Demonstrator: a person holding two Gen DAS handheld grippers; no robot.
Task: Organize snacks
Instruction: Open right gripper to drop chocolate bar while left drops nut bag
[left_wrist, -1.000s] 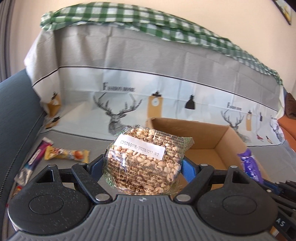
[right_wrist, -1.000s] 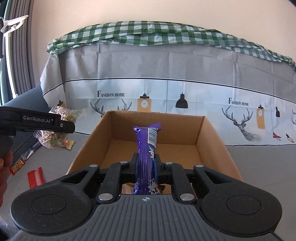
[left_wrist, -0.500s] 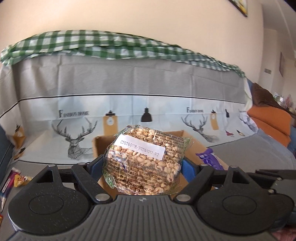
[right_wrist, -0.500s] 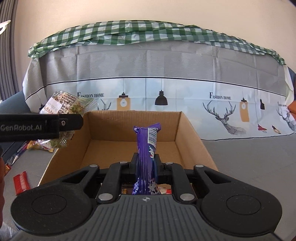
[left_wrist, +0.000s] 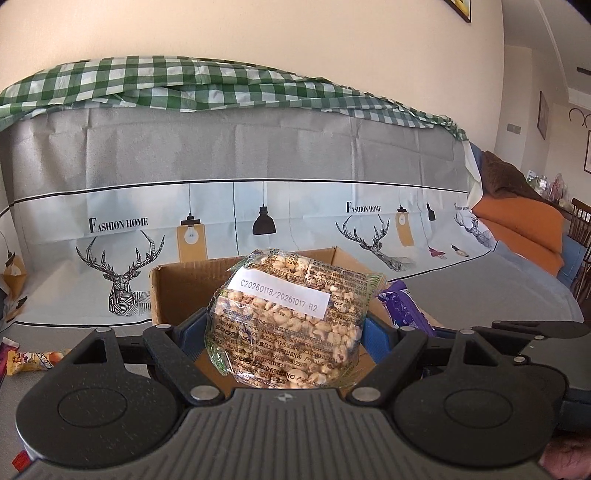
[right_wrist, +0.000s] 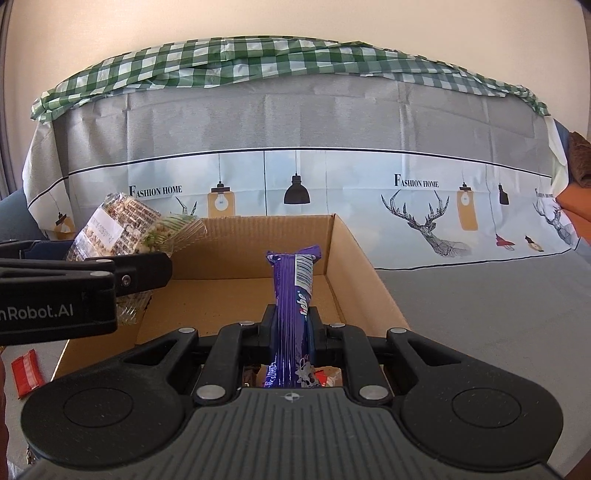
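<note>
Currently mid-task, both of my grippers loaded. My left gripper (left_wrist: 286, 325) has its jaws spread wide and clamped on a clear crinkly bag of puffed grain snack with a white date label (left_wrist: 288, 321). My right gripper (right_wrist: 291, 328) has its jaws nearly together, pinching a slim purple foil-wrapped snack bar (right_wrist: 291, 295) that stands upright between them.

Open brown cardboard box (right_wrist: 365, 273) sits on the grey covered surface (right_wrist: 480, 314) straight ahead of both. Bits of wrapper, red and white, show low at the box's near end under the right gripper, so I judge some snacks are already in; can't count them.

Left outside:
- yellow-orange wrapped snack (left_wrist: 33, 360), left of the box
- flat red packet (right_wrist: 26, 373), near the box's left front corner

My read: two drops pending, then at least two more pickups.

Pose: both grippers tilt forward and down toward the box. Right one is centred over the near edge, bar over the opening. Left one comes in from the box's left side, bag over that left wall, just beside the right gripper.
</note>
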